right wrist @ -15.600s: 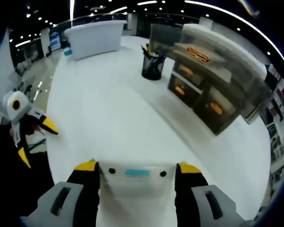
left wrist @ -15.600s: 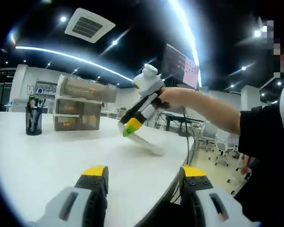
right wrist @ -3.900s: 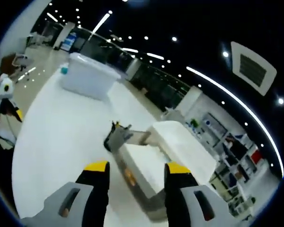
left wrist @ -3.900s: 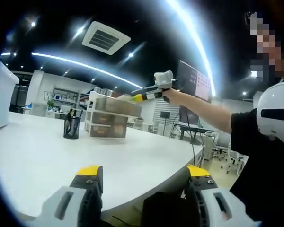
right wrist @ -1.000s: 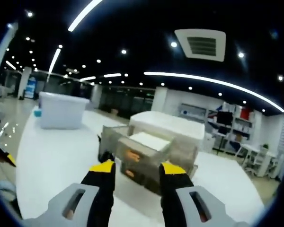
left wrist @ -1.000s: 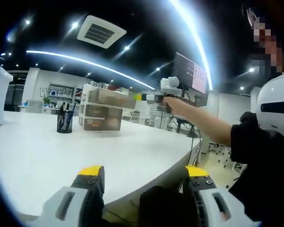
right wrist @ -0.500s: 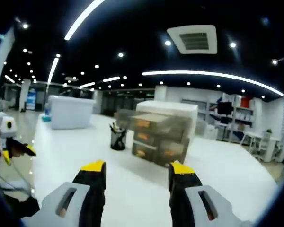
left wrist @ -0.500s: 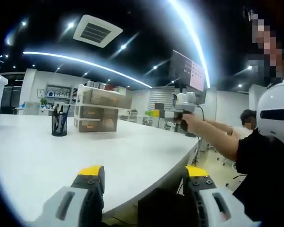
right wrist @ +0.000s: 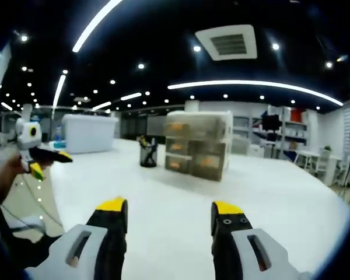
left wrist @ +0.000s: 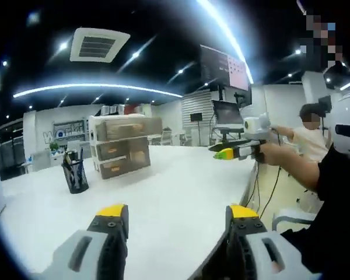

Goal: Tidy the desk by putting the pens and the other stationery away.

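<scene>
Left gripper view: left gripper (left wrist: 176,217) fingers spread, empty, above a bare white worktop (left wrist: 163,192); one pen cup (left wrist: 74,172) with pens beside one drawer unit (left wrist: 123,144), drawers closed. Right gripper view: right gripper (right wrist: 168,214) spread too, same cup (right wrist: 147,153) and drawers (right wrist: 197,144). The tidying looks finished.

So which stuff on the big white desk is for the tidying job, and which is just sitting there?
For the job:
- drawer box, its drawers shut
- pen cup with pens in it
- left gripper, open, holding nothing
- right gripper, open, holding nothing

Just sitting there:
- big white tub at the far end of the desk
- wall screen
</scene>
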Demonstrator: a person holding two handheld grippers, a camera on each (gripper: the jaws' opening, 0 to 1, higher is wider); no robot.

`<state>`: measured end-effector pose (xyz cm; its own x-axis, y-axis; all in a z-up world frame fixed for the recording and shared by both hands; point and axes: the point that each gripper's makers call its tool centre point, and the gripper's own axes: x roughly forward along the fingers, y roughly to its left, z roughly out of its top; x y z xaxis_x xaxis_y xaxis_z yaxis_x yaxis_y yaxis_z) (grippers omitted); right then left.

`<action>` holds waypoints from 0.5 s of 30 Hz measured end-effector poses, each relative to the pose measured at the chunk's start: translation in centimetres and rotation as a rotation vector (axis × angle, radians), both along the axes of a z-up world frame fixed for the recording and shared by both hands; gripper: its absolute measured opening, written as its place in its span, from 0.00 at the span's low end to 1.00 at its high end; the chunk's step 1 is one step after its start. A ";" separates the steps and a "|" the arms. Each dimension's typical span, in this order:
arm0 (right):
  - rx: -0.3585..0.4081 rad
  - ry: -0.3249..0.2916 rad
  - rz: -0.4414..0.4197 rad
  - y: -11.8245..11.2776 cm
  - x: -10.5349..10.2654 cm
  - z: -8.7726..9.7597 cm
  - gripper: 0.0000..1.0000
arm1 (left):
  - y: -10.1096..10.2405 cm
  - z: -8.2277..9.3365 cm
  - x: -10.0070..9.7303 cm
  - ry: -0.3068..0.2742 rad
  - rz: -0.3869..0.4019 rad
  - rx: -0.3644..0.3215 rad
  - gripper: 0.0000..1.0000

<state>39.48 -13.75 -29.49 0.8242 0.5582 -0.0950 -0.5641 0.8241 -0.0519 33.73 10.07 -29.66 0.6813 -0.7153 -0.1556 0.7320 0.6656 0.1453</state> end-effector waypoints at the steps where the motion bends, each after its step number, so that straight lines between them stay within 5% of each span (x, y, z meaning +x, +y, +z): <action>1: -0.002 0.002 -0.002 -0.1 -0.2 -0.2 0.55 | -0.1 0.2 0.4 -0.018 0.003 0.026 0.67; 6: 0.004 0.021 -0.002 -0.3 -1.1 -1.1 0.55 | -1.5 2.7 1.7 -0.098 -0.014 0.072 0.66; 15: 0.031 0.055 -0.010 -1.0 -2.6 -2.2 0.55 | -4.2 5.1 4.5 -0.274 -0.024 0.299 0.63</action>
